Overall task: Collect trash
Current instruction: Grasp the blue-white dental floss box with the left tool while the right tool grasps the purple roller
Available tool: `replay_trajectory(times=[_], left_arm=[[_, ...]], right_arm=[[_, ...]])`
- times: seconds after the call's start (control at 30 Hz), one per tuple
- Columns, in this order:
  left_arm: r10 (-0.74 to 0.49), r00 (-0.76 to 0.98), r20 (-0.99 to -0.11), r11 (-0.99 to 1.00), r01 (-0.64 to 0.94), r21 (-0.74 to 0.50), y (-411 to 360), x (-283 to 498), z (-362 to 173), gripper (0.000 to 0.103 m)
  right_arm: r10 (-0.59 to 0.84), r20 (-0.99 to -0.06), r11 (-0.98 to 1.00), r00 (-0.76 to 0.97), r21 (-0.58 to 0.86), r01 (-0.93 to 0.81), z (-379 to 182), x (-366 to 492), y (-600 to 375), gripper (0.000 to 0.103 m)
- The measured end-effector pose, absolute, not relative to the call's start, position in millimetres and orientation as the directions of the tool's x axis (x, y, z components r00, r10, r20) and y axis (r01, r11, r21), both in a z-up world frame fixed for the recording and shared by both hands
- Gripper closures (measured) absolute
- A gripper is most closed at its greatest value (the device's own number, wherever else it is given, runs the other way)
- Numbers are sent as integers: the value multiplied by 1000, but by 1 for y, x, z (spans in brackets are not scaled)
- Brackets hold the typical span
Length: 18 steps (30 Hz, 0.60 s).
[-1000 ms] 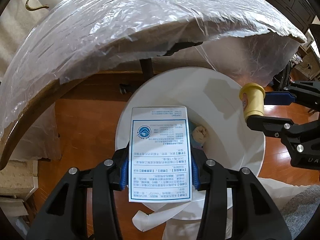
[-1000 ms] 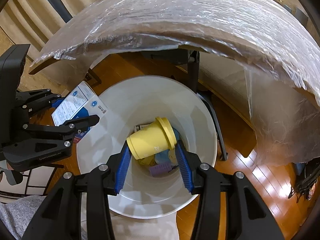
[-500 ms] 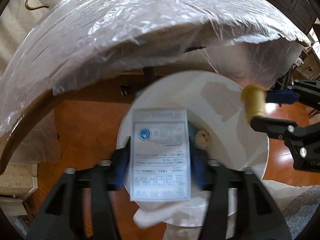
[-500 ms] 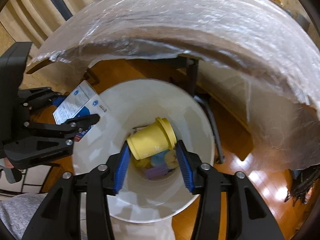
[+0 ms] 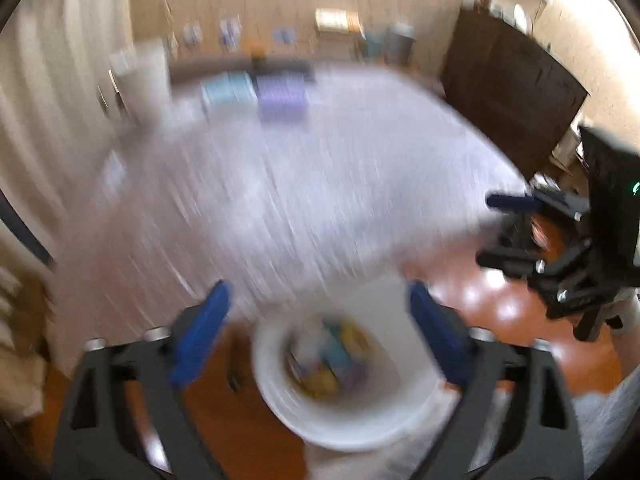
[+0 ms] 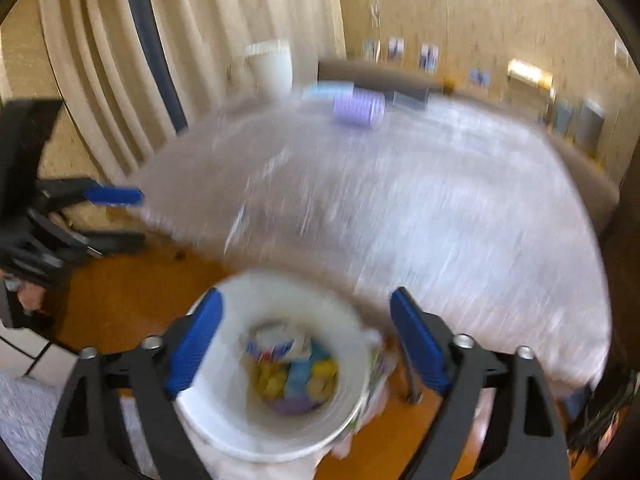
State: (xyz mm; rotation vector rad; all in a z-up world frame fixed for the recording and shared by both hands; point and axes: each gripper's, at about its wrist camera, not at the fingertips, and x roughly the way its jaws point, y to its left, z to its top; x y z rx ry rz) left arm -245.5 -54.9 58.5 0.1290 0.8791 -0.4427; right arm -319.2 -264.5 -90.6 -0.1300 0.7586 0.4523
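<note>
Both views are motion-blurred. A white trash bin (image 5: 280, 396) stands on the wooden floor below the table edge, also in the right wrist view (image 6: 224, 424). It holds mixed trash (image 6: 292, 368): white-and-blue carton, yellow, blue and purple pieces. My left gripper (image 5: 320, 320) is open and empty above the bin. My right gripper (image 6: 304, 320) is open and empty above the bin. Each gripper shows at the other view's side: right (image 5: 516, 232), left (image 6: 108, 216).
A plastic-covered round table (image 5: 304, 200) fills the middle. On its far side stand a purple roll (image 6: 358, 108), a light blue item (image 5: 228, 94) and a white pitcher (image 6: 270, 64). A dark cabinet (image 5: 508, 92) stands at the right. Curtains hang at the left.
Both grippers opened: the white carton and the yellow cup left the jaws and now lie in the bin. Both grippers lifted and tilted up, so the tabletop and room came into view.
</note>
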Motion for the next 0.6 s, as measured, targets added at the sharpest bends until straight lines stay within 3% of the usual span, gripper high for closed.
replay_trajectory(times=[0.1,0.2,0.37,0.6], left_arm=[[-239,658,-714,933,360,20,-54,-204,83,2],[-201,665,-719,952,307,18,-54,-146,88,2],[-212,603,-769,956,292,-34,-55,-39,81,2],[-122,489,-864,956,291,30,-81,59,36,2]], right_arm=[[290,-667,911,686,-28,-412,-77,-277,-262,11],[261,-663,910,702,-74,-408,-75,-232,-252,11],[286,-698,856,656,-121,-502,-77,-147,-229,11],[309,-753,775,581,-155,-613,-95,-75,-216,11]])
